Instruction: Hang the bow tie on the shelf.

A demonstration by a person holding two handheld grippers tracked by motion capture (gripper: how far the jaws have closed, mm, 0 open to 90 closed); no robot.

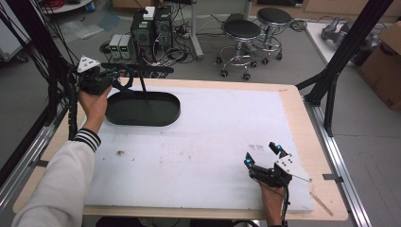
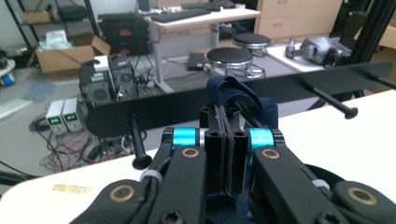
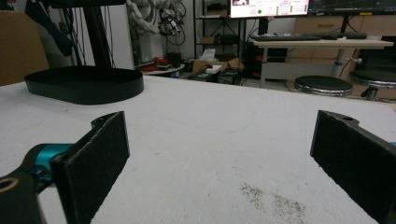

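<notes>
Risk first: we judge the main hazard to be the dark navy fabric strap (image 2: 243, 95), pinched between the fully closed jaws of the left gripper (image 2: 226, 140), slipping or snagging as it is carried to the black horizontal bar with pegs (image 2: 187, 108) just ahead. The strap sits folded and bunched above the jaw tips, so a loop could miss a round-headed black peg (image 2: 139, 148) or catch on one partway. The bar belongs to a stand rising on a thin post from the black oval tray-like base (image 1: 142, 109) at the table's far left; a sideways tug might rock it, though we cannot tell how heavy the base is.

The right gripper (image 1: 262, 156) rests low at the near right of the table, jaws spread wide, holding nothing, well apart from the stand. It offers no bracing from there.

Surface: white sheet (image 1: 198, 142) over a pale wooden tabletop (image 1: 302, 123), scuffed, with a dark gritty smudge (image 3: 275, 200) near the right gripper.

Room: grey floor, two black round stools (image 1: 241, 30), computer towers with tangled cables (image 1: 151, 28), cardboard boxes, desks with keyboards beyond.
</notes>
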